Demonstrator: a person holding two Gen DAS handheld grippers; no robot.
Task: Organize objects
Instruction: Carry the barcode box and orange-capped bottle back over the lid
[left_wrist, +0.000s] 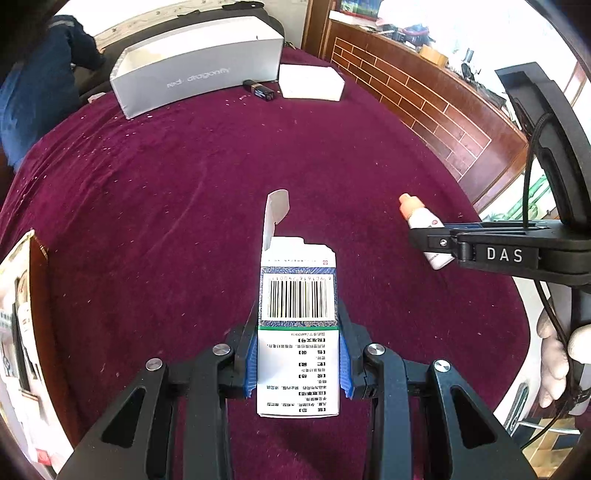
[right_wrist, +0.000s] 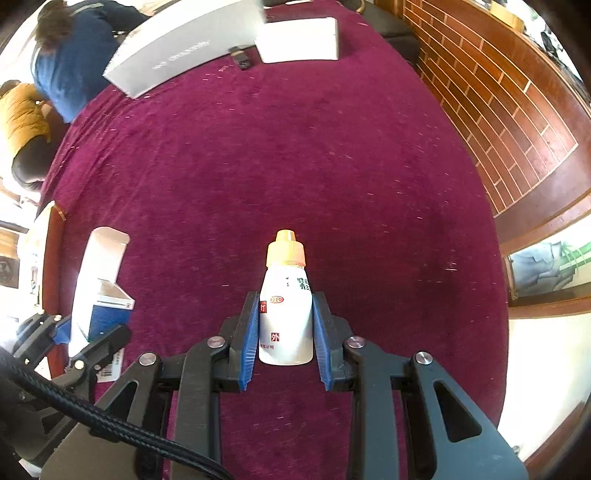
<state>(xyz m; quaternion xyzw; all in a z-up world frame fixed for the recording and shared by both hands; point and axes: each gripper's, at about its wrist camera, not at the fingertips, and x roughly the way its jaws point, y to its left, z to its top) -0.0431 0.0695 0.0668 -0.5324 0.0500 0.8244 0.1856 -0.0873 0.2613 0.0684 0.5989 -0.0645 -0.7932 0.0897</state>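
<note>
My left gripper (left_wrist: 298, 345) is shut on a small white and blue medicine carton (left_wrist: 298, 332) with a barcode; its top flap stands open, pointing away from me. The carton also shows in the right wrist view (right_wrist: 101, 284), held by the left gripper (right_wrist: 74, 332) at the lower left. My right gripper (right_wrist: 284, 325) is shut on a small white bottle (right_wrist: 285, 317) with a pale orange cap, cap pointing forward. In the left wrist view the bottle (left_wrist: 421, 218) and right gripper (left_wrist: 436, 242) sit to the right of the carton, a gap apart.
A dark red cloth (left_wrist: 184, 177) covers the round table. At its far edge lie a long grey box (left_wrist: 192, 70), a white box (left_wrist: 310, 83) and a small dark object (left_wrist: 260, 89). A brick-pattern wooden counter (left_wrist: 417, 99) stands right. People sit beyond the table (right_wrist: 70, 55).
</note>
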